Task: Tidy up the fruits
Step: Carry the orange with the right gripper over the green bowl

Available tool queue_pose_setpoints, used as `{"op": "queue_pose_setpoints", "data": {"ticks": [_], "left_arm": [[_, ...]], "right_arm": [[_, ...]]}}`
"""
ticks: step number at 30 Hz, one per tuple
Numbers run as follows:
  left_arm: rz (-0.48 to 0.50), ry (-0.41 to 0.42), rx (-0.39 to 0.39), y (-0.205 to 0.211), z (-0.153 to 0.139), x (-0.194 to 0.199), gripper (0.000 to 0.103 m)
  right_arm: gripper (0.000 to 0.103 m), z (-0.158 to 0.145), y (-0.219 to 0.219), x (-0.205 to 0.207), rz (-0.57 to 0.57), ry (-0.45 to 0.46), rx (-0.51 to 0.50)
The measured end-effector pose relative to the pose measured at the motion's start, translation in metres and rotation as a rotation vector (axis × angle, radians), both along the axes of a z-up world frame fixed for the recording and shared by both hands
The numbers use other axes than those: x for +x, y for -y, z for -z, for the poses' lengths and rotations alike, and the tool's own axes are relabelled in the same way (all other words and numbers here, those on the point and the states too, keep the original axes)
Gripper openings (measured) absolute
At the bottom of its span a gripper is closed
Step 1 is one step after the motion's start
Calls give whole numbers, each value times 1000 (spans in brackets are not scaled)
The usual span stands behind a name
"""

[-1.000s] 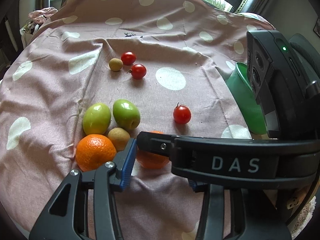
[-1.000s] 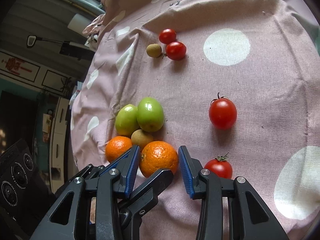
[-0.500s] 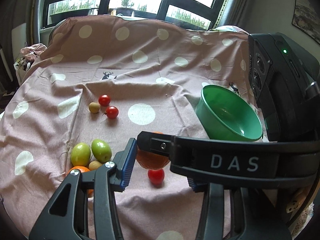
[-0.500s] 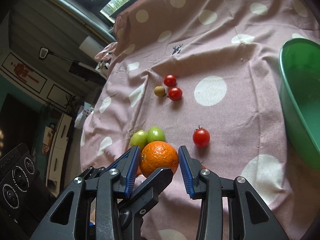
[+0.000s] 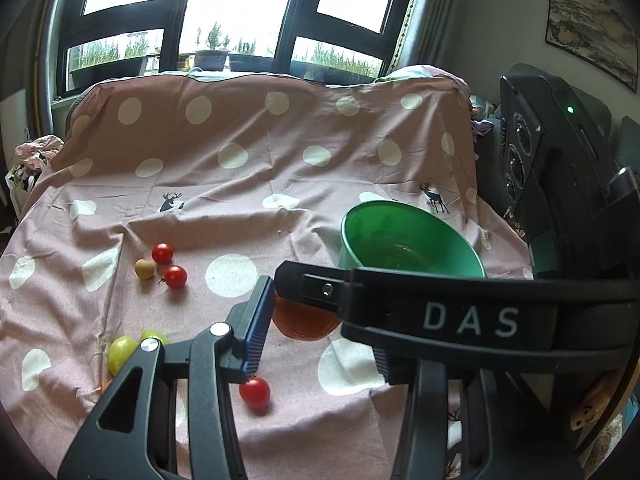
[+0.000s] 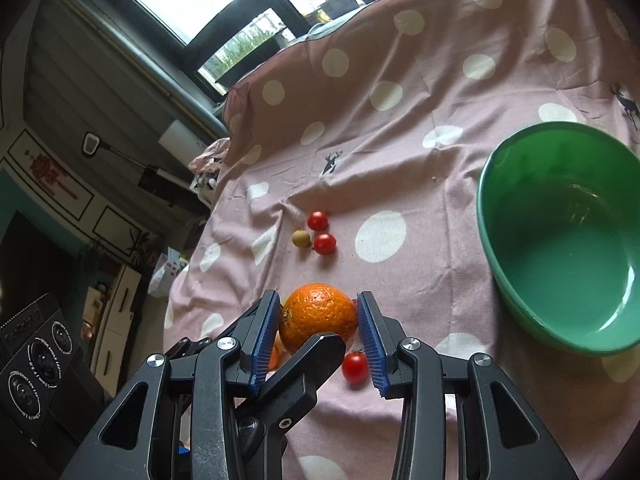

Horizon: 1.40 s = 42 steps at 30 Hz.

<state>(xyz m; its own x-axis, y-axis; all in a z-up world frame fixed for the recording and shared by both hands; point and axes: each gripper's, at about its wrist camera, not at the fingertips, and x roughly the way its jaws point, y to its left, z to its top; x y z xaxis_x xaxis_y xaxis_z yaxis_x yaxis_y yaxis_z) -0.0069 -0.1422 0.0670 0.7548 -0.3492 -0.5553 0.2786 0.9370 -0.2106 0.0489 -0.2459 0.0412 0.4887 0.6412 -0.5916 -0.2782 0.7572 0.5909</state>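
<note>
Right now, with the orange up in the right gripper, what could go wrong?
1. The right gripper pinches the orange only at its round sides. It could slip and fall onto the cherry tomato beneath.
2. The open left gripper crosses right against the right one, so a swing toward the green bowl may knock them together.
3. A release short of the bowl would let the orange roll across the wrinkled cloth.

Daylight is pouring in through the windows [image 5: 236, 12], which are blowing out to near white. The polka-dot cloth [image 5: 248, 184] is sitting in soft, even light, and the cherry tomatoes [image 5: 175, 276] are casting faint shadows. A pale sheen is glinting inside the green bowl [image 6: 576, 208]. Fisheye distortion is bending both views, with corners vignetting to black.
</note>
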Motion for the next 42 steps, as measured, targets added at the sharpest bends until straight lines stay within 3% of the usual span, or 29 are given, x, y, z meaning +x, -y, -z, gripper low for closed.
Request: {"op": "queue_pose_setpoints", "data": {"ticks": [10,33,42], "left_arm": [[55,62,-9,32,-10,4,44],[233,49,-10,106,-12,32,42],[297,6,-16,129,0,48,42]], "right_arm": [[43,-8,38,-4,94,33,31],[43,-4,118,-6,317,37,37],[43,9,143,1,403,-16,40]]}}
